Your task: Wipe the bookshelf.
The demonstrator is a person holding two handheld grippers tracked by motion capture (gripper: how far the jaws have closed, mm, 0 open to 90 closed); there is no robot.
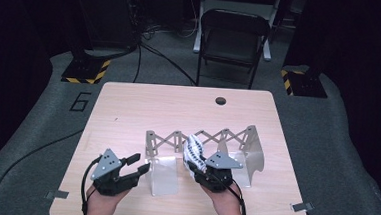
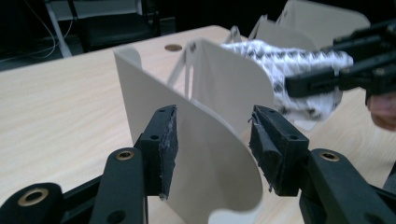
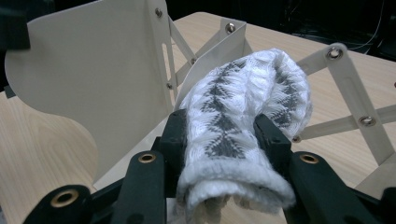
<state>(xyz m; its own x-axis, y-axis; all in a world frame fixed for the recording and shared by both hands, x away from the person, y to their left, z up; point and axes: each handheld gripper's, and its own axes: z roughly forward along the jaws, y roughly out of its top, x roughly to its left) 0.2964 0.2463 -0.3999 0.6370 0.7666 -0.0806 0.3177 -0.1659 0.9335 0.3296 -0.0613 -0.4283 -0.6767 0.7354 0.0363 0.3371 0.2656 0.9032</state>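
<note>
On the table (image 1: 128, 103), the sock (image 3: 233, 121) sits clamped between the right gripper (image 3: 224, 135) jaws.

You see a white knitted sock (image 3: 236, 121) with grey zigzag bands, rolled thick; it lies lengthwise between two plates of the accordion rack (image 1: 162, 173); cuff towards you, raised off the table.

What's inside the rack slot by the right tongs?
The white-and-grey knitted sock, clamped in the right tongs, reaches in between the rack dividers. The slot floor beneath it is covered, so whether it touches there is unclear.
</note>
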